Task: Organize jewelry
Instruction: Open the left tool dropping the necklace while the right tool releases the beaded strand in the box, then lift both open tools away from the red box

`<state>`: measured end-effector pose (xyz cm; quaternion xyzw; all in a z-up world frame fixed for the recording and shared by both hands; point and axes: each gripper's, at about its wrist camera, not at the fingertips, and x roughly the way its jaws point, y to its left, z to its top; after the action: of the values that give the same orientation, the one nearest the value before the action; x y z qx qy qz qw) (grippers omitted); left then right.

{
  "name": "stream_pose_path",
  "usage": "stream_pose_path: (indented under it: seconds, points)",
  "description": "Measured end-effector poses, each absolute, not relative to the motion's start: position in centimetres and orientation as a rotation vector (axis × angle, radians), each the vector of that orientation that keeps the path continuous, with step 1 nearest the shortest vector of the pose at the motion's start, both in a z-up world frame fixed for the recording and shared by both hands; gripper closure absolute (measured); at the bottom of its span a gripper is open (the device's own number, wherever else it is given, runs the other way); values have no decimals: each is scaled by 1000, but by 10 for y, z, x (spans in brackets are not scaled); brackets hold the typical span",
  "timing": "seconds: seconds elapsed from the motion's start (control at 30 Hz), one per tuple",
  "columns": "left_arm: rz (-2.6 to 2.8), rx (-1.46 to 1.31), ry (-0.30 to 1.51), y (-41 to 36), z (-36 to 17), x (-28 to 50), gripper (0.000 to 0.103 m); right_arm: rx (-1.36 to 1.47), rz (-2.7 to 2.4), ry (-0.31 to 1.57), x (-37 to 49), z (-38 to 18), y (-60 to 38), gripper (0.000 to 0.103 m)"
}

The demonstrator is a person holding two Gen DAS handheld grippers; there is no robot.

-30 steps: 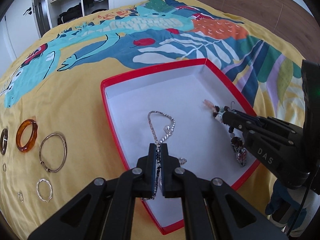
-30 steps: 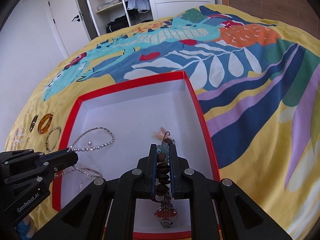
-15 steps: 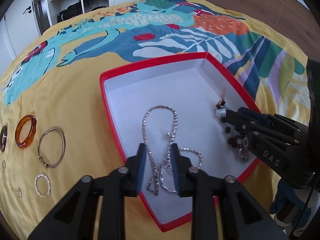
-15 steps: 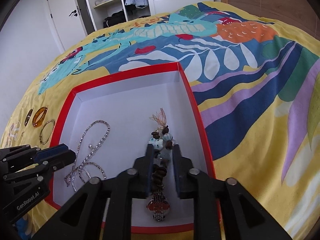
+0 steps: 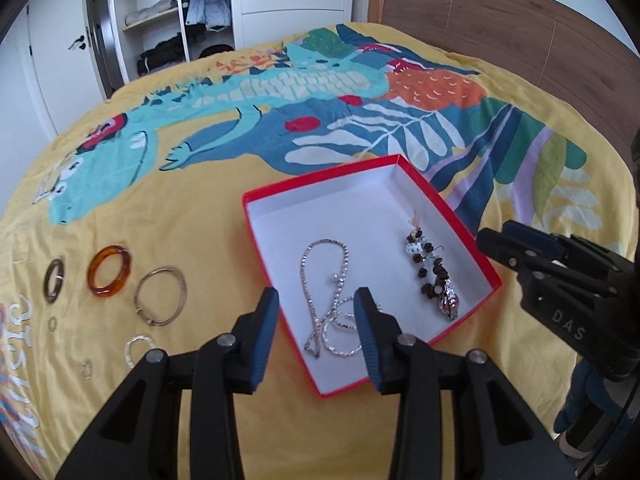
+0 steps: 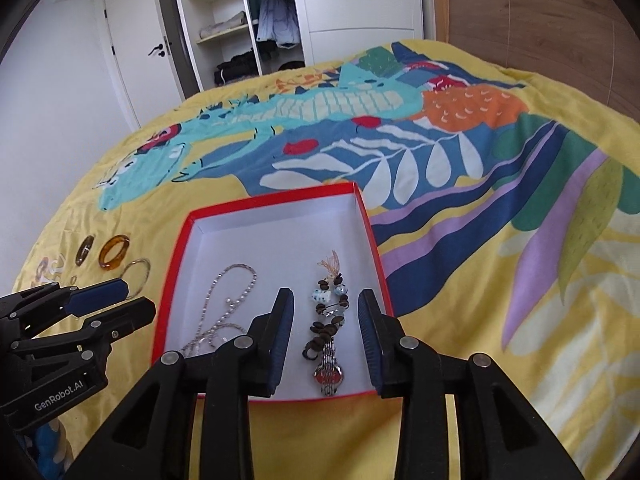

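- Left gripper (image 5: pixel 316 322): jaws opening, empty, above the silver chain necklace (image 5: pixel 326 300) at the red box's (image 5: pixel 320 174) 7 o'clock.
- Right gripper (image 6: pixel 325 330): jaws opening, empty, above the beaded bracelet (image 6: pixel 330 316) at 4 o'clock.

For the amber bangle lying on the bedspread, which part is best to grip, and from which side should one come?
Probably from above: the amber bangle lies flat on the bedspread, its hole open upward. Put one finger in the hole, one outside, pinching the rim away from the wire bangle.

Both wrist views look steeply down from close above the bed (image 5: pixel 160 208), facing the far wardrobe (image 6: pixel 256 20). The left sits further left. Both share the red box (image 5: pixel 404 164).
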<state>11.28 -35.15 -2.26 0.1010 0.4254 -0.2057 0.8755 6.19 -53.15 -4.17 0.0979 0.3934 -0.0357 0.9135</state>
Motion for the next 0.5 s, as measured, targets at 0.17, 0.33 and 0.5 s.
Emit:
stream_pose_path:
  seconds: [0.17,0.33,0.5]
  points:
    - [-392,214,863,-331,0,89,64,189,-68,782,38,-15,-524,65]
    - [-351,213,847,-304,16,71,63,169,-47,759,17,6,-508,65]
    - [-310,218,828,-276,28,58,63,146,-11,737,1,23,-486,65]
